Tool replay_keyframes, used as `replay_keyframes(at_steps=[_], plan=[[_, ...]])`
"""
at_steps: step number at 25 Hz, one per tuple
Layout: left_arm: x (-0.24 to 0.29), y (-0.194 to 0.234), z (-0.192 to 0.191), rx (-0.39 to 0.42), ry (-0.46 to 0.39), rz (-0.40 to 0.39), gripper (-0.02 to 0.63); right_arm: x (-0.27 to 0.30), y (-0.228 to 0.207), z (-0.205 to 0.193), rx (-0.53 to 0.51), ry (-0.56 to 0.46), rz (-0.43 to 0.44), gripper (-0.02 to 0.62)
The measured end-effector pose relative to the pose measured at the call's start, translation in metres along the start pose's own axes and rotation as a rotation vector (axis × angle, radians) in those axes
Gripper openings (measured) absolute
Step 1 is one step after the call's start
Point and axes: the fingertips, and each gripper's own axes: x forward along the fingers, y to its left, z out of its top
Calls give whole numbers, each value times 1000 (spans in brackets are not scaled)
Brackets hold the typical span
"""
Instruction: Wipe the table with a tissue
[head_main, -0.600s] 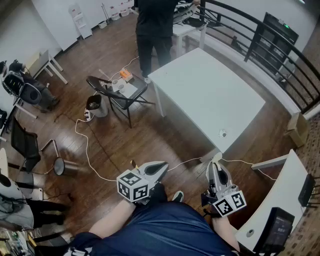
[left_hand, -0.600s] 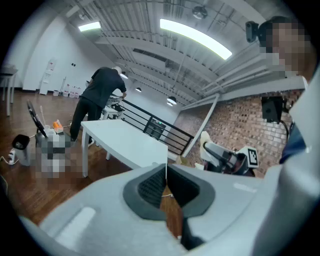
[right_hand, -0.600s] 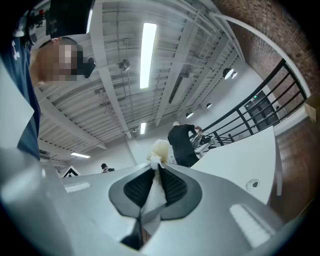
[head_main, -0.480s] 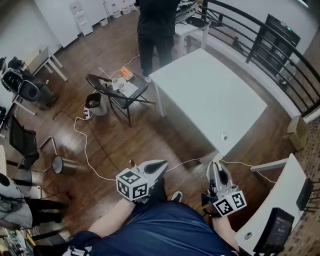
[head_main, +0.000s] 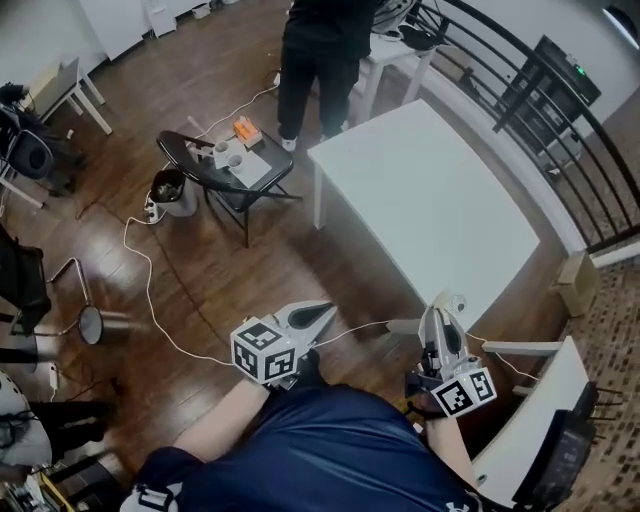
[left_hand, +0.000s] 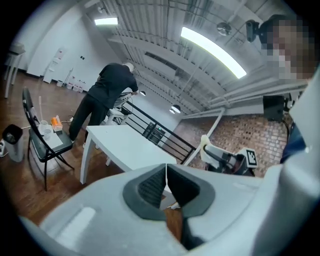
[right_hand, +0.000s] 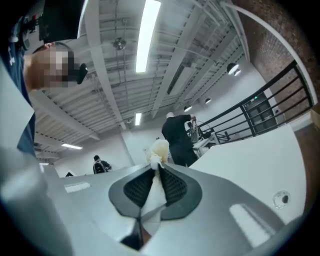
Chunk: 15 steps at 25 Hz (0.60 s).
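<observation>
The white table (head_main: 430, 200) stands ahead and to the right on the wooden floor. My right gripper (head_main: 446, 306) is level just short of the table's near corner, shut on a crumpled white tissue (right_hand: 160, 148) that sticks out past its tips (right_hand: 157, 165). In the left gripper view, the tissue (left_hand: 205, 144) shows at the tip of the right gripper (left_hand: 220, 156). My left gripper (head_main: 326, 314) is over the floor to the left of the table. Its jaws (left_hand: 165, 169) are shut with nothing between them. The tabletop (left_hand: 127, 145) looks bare apart from a small round fitting (right_hand: 282, 198).
A person in black (head_main: 320, 50) stands at the table's far end. A folding chair (head_main: 235, 170) with cups on it and a small bin (head_main: 168, 190) are on the left. A cable (head_main: 150, 290) runs across the floor. A black railing (head_main: 540, 130) is behind the table, and another white desk (head_main: 530, 440) at lower right.
The table's near corner has come closer to both grippers, and the right gripper's tip now almost meets it. Both grippers stay shut, and the tissue is still in the right one.
</observation>
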Motion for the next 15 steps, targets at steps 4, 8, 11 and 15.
replay_keyframes(at_steps=[4, 8, 11, 15], plan=[[0, 42, 28, -12, -13, -24, 8, 52, 7, 5, -34, 24, -25, 17], [-3, 77, 44, -38, -21, -19, 8, 95, 11, 3, -53, 51, -35, 17], [-3, 97, 60, -53, -36, -4, 8, 126, 9, -1, -47, 66, -29, 17], [4, 119, 76, -67, -33, 21, 8, 165, 2, -7, -27, 80, -11, 17]])
